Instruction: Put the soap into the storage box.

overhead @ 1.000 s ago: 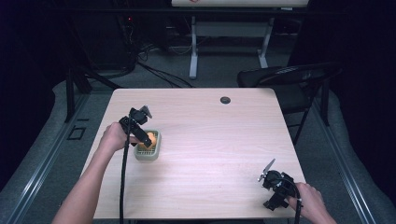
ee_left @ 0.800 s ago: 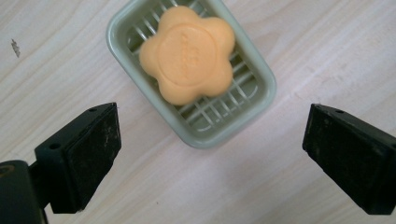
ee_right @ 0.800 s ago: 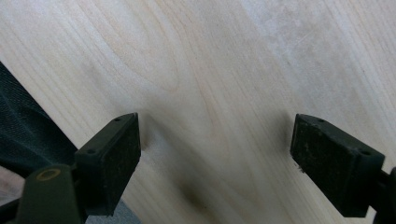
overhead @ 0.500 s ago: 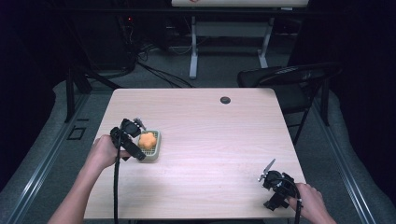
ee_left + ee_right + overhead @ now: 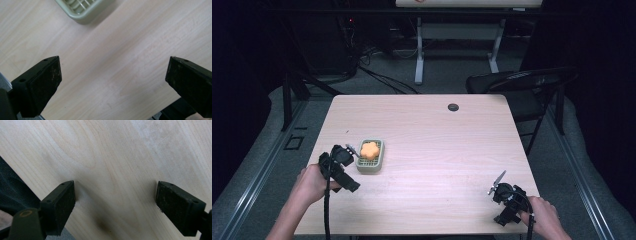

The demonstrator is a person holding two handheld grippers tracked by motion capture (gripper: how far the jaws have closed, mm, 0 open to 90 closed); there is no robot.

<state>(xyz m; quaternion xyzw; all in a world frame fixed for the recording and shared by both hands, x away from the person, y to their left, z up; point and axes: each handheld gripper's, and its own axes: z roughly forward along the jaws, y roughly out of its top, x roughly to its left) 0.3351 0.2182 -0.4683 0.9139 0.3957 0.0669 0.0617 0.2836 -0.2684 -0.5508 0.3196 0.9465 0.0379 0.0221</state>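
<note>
High view: orange piece sits in the tray; left tongs just spread empty, right tongs released, placing looks done

Desk: pale wood-grain top, matt, smooth, with fine streaks and a few faint scuffs seen in both gripper views. Small dark round cap set in it looked like plastic.

Tray: grey-green plastic, slatted, with a soft satin sheen on its rounded rim. Orange flower-shaped piece in it was matt and looked soft or foamy; material not certain.

Left gripper: black matt plastic jaws, pads rough, worn and dusty. Right gripper: same black plastic, pads grainy and speckled.

Floor: grey carpet, dull. Chair: black, slightly glossy seat on thin metal legs.
</note>
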